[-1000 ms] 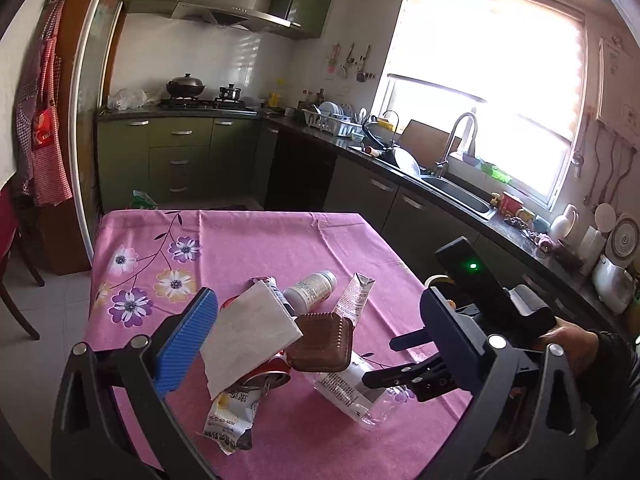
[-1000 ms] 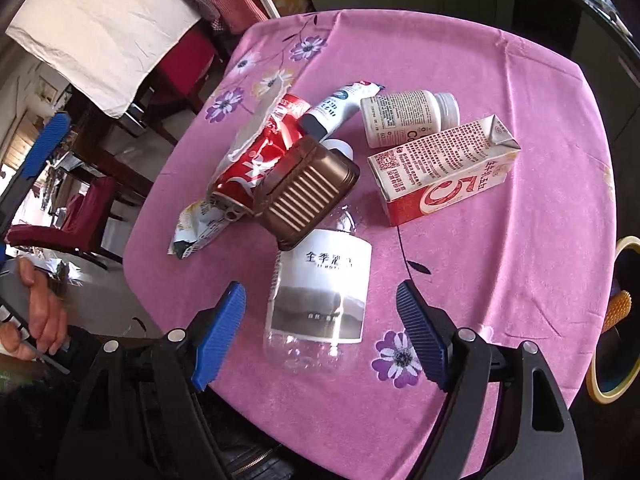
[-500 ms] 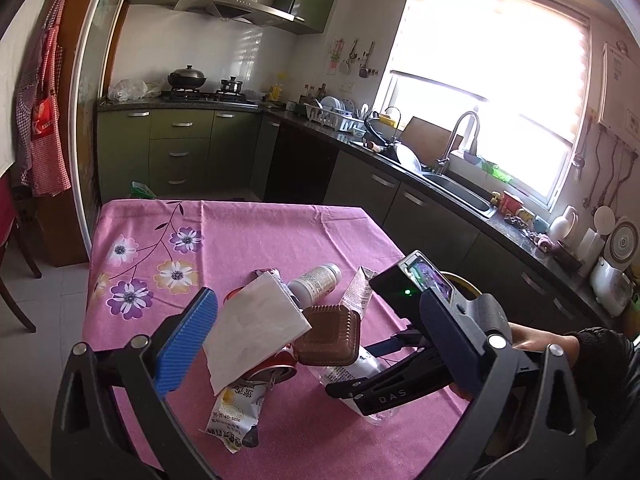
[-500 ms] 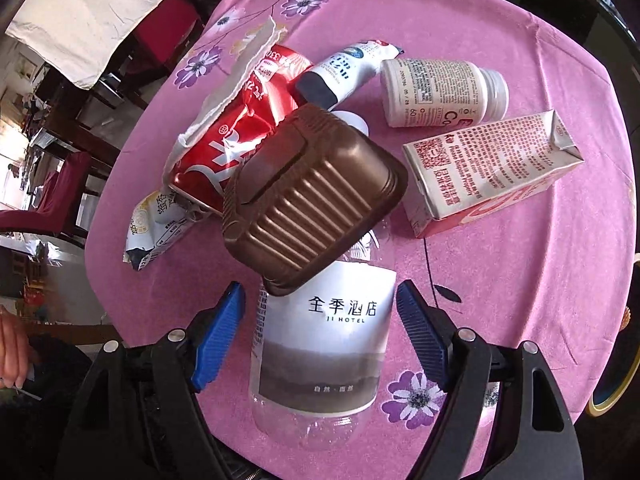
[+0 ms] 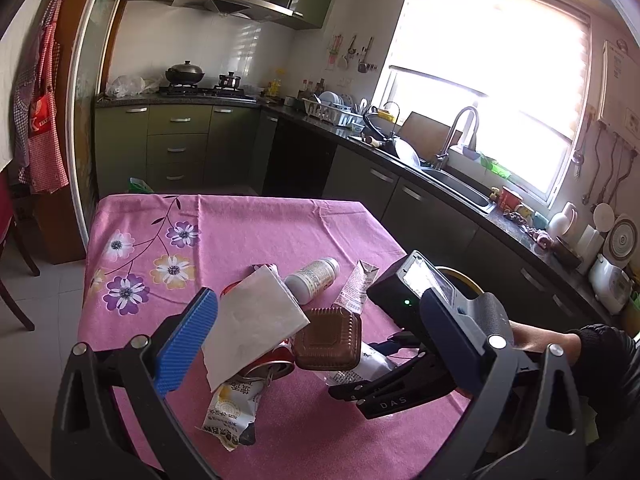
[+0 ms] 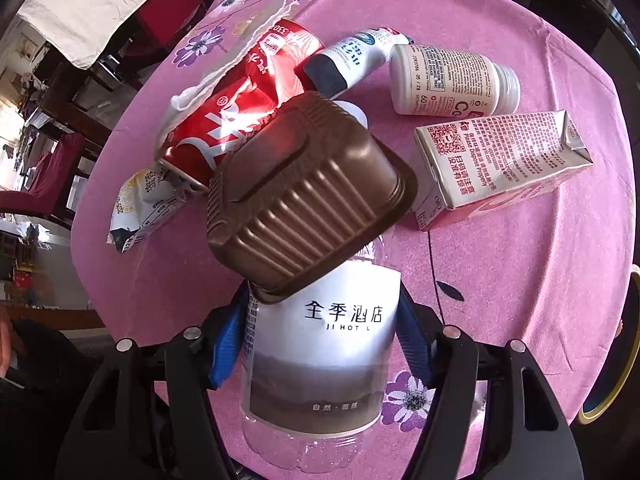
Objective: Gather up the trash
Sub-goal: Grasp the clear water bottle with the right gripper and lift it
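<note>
A clear plastic bottle (image 6: 320,360) with a white label lies on the pink tablecloth (image 6: 500,300). My right gripper (image 6: 320,344) points down over it, its jaws closing, and the blue pads (image 6: 228,344) meet the bottle's sides. A brown ribbed plastic container (image 6: 304,204) rests on the bottle's neck. Behind it lie a crushed red can (image 6: 240,120), a tissue (image 5: 252,320), a snack wrapper (image 6: 140,208), a tube (image 6: 352,56), a white pill bottle (image 6: 452,80) and a pink carton (image 6: 500,160). My left gripper (image 5: 318,300) hovers open before the pile, holding nothing.
A yellow-rimmed bin (image 6: 608,360) stands just off the table's right edge. Red chairs (image 6: 40,168) stand on the other side. In the left wrist view a kitchen counter with a sink (image 5: 460,184) runs behind the table. A person's sleeve (image 5: 600,344) holds the right gripper.
My right gripper has come down over the plastic bottle and its jaws have narrowed onto the bottle's sides. The left gripper has hardly moved.
</note>
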A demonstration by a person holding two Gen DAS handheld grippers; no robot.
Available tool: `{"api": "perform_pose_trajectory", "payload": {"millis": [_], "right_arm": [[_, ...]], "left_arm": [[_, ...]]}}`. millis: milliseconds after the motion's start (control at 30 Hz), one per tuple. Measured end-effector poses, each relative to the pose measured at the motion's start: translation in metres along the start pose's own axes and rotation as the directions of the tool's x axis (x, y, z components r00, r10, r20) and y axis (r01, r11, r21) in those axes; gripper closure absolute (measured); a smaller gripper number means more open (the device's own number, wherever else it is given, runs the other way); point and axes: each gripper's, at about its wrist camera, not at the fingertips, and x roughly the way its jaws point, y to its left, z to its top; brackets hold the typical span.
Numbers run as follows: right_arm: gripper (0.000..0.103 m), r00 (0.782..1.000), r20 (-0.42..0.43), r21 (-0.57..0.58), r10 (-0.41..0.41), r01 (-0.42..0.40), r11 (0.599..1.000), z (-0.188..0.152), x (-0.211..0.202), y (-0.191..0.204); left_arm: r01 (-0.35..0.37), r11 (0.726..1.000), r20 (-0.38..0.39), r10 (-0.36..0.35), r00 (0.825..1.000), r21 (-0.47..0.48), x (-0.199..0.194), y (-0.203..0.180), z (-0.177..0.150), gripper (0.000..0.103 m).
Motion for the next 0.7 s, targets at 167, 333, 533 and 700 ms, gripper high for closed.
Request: {"api": "perform_pose_trajectory", "payload": {"millis": [167, 333, 533, 700], "right_arm": [[0.037, 1.0, 0.024, -0.026, -0.014, 0.015, 1.0, -0.01, -0.016, 0.002], [0.037, 0.999, 0.043, -0.028, -0.016, 0.018, 0.999, -0.026, -0.033, -0.005], [0.037, 0.998, 0.065, -0.019, 0.009, -0.007, 1.0, -0.048, -0.05, -0.01], [0.037, 0.994, 0.104, -0.013, 0.027, -0.025, 1.0, -0.066, -0.069, -0.016]], "left_arm": [[0.001, 1.0, -0.001, -0.001, 1.0, 0.005, 0.0, -0.001, -0.002, 0.007], [0.004, 1.0, -0.004, -0.004, 1.0, 0.005, 0.001, -0.003, -0.002, 0.007], [0.005, 1.0, -0.004, -0.005, 1.0, 0.014, 0.001, -0.007, -0.001, 0.007], [0.005, 1.0, -0.001, -0.005, 1.0, 0.026, 0.0, -0.012, 0.0, 0.007]]}}
